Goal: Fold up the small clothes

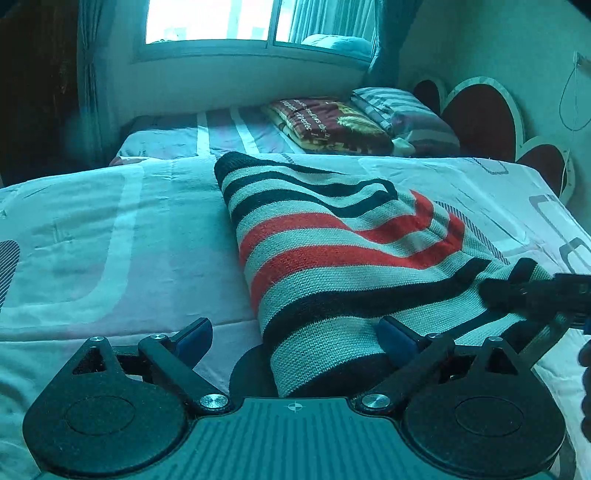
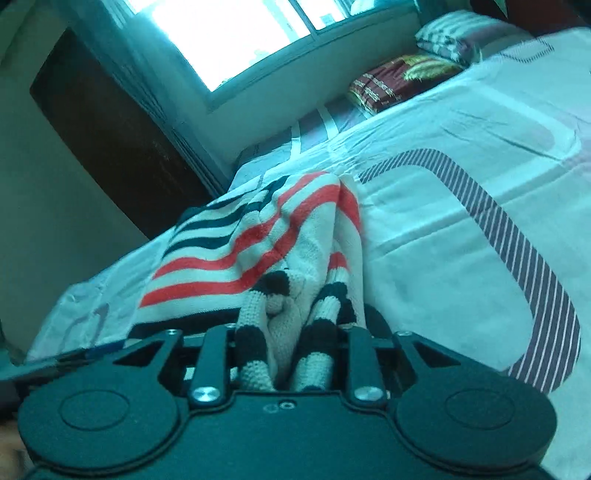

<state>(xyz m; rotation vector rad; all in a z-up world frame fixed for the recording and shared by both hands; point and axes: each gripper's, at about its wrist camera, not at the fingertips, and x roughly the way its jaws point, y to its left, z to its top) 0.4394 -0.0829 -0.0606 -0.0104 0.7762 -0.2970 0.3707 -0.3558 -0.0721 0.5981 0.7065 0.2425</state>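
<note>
Bunched knit of the sweater (image 2: pixel 255 236) fills the right gripper (image 2: pixel 286 354), whose jaws pinch its gathered black-and-cream folds. Its striped body lies on the bed (image 1: pixel 110 240), near edge between the spread jaws of the left gripper (image 1: pixel 295 343), which press nothing. At the far right lies a folded maroon blanket (image 1: pixel 332 125) with white lettering, possibly "perfect", mostly too blurred to read. Beside it sits a striped pillow (image 1: pixel 399 107); beyond, a window (image 1: pixel 210 20).

Black tongs (image 1: pixel 295 343), blue pads (image 1: pixel 393 341), silver screws, round knuckles
</note>
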